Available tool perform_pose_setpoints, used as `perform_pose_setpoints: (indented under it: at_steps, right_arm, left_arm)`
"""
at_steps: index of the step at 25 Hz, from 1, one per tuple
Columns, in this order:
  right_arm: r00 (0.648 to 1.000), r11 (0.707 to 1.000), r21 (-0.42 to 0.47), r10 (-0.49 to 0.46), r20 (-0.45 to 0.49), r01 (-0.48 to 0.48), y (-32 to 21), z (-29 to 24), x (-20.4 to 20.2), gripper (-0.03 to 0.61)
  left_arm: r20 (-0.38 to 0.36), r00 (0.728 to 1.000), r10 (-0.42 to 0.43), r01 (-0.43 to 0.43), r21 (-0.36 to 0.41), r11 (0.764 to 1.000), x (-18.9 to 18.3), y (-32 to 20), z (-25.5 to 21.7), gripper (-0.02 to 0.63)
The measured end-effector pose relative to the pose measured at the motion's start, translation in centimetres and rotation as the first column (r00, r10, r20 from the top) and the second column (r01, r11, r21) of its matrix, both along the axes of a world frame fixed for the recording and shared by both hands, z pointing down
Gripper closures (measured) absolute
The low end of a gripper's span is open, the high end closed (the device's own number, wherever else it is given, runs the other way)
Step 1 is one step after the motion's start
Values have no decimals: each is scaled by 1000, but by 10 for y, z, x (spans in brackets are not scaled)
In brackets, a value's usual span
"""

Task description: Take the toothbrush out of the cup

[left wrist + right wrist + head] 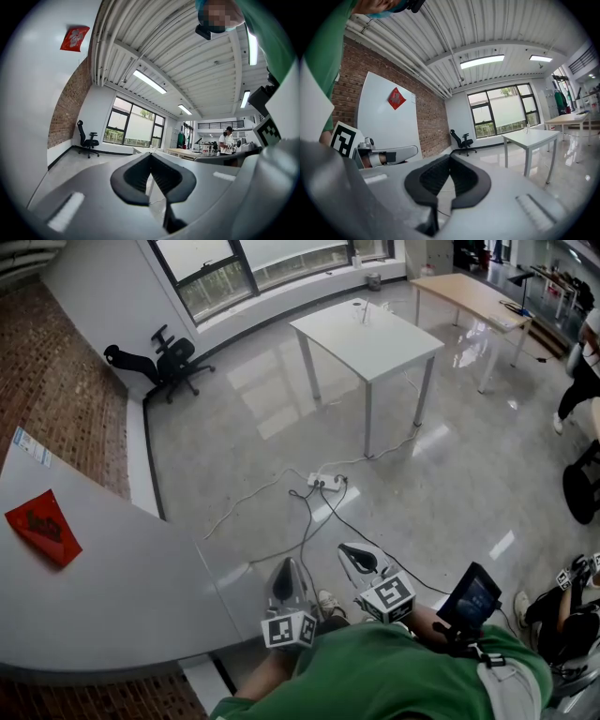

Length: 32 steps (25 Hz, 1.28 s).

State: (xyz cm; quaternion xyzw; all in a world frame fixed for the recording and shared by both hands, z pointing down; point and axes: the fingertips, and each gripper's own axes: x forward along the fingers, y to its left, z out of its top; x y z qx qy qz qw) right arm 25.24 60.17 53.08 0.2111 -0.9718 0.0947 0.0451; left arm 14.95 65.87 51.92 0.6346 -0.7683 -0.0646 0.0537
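A small cup with a thin upright toothbrush stands near the far edge of a white table across the room; in the right gripper view the cup is a tiny shape on that table. Both grippers hang close to the person's body, far from the table. My left gripper is shut with nothing between its pads. My right gripper points toward the table, and its jaws also meet at the tips and hold nothing.
A power strip with trailing cables lies on the grey floor between me and the table. A black office chair stands by the windows. A wooden table is at the back right, with a person beside it. A white wall panel carrying a red paper is at the left.
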Motion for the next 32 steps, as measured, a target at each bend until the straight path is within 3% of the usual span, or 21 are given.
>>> perform_pose_setpoints:
  at_steps: [17,25,32]
  right_arm:
    - [999,999,22,32,-20,-32,-74,-8,-138,575]
    - [998,999,35,13,-66,-11,-93,-7,-172,575]
    - [999,999,47,-26,-41,28,-126,-14,-206,575]
  left_arm:
    - [-34,999,-9,10,26,1000,-135,-66,-3,606]
    - [-62,997,-50,52,24,998,-170,-76,1,606]
    - [-48,996,-76,77,29,997,-198,-107,-2,606]
